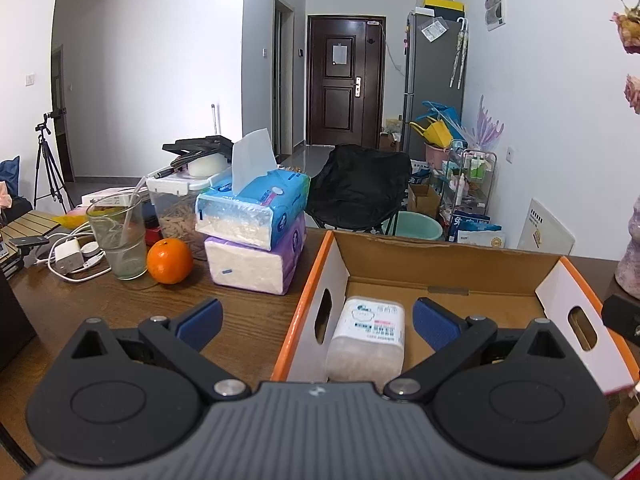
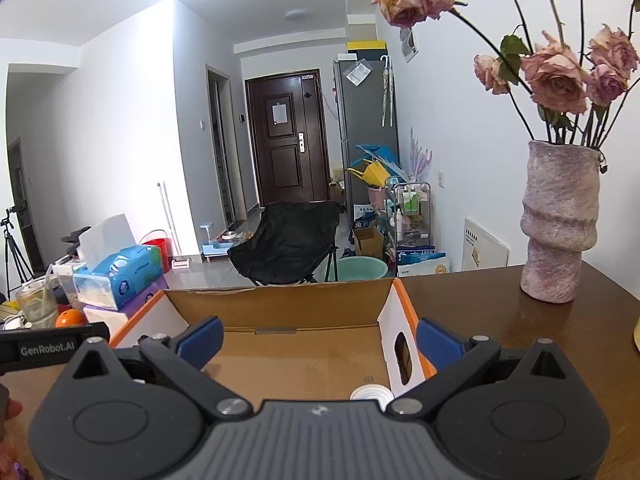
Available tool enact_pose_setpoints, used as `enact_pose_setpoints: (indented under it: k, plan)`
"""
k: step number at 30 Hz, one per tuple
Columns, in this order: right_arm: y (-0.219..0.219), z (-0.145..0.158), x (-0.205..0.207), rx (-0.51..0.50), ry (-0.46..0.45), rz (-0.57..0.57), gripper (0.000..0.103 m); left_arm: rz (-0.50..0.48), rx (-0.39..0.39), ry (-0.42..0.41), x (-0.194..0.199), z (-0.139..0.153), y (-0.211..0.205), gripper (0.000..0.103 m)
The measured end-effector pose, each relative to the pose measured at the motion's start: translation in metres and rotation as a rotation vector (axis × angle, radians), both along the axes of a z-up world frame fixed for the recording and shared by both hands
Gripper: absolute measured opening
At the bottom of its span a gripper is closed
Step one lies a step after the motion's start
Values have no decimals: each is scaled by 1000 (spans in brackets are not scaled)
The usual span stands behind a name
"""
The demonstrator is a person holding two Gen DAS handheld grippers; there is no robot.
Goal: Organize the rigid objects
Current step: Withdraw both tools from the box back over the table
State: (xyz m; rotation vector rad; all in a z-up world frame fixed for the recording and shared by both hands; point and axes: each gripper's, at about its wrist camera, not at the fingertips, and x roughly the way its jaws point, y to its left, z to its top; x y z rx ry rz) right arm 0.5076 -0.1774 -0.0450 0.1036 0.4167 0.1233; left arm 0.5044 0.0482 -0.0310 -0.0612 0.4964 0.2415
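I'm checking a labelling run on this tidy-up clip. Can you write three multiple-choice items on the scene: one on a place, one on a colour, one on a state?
1. Where does the white container lie?
A. inside the cardboard box
B. on the tissue packs
C. beside the vase

2. What colour is the cardboard box's rim?
A. green
B. orange
C. black

3. How do the left tongs stand?
A. shut on the orange
B. shut on the glass
C. open, holding nothing

Key: 1 A, the container rests on the box floor by its left wall; 2 B, an orange edge runs along the top of the box walls; 3 C, the blue pads are wide apart with nothing between them touching either.
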Motion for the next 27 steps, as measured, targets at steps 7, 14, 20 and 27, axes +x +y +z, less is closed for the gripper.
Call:
enact_pose_setpoints:
  k: [7, 14, 20, 27]
  plan:
    - [-4, 0, -21, -10, 0, -7, 103, -2, 0, -10, -23, 3, 2, 103]
    - [-7, 0, -43, -22, 0, -11, 103, 5, -3, -8, -47, 5, 3, 103]
    - [-8, 0, -63, -33, 1, -11, 103, 10, -18, -7, -66, 8, 6, 103]
    - [-12, -2, -93, -32, 6, -7, 103, 8, -34, 7, -94, 6, 9, 103]
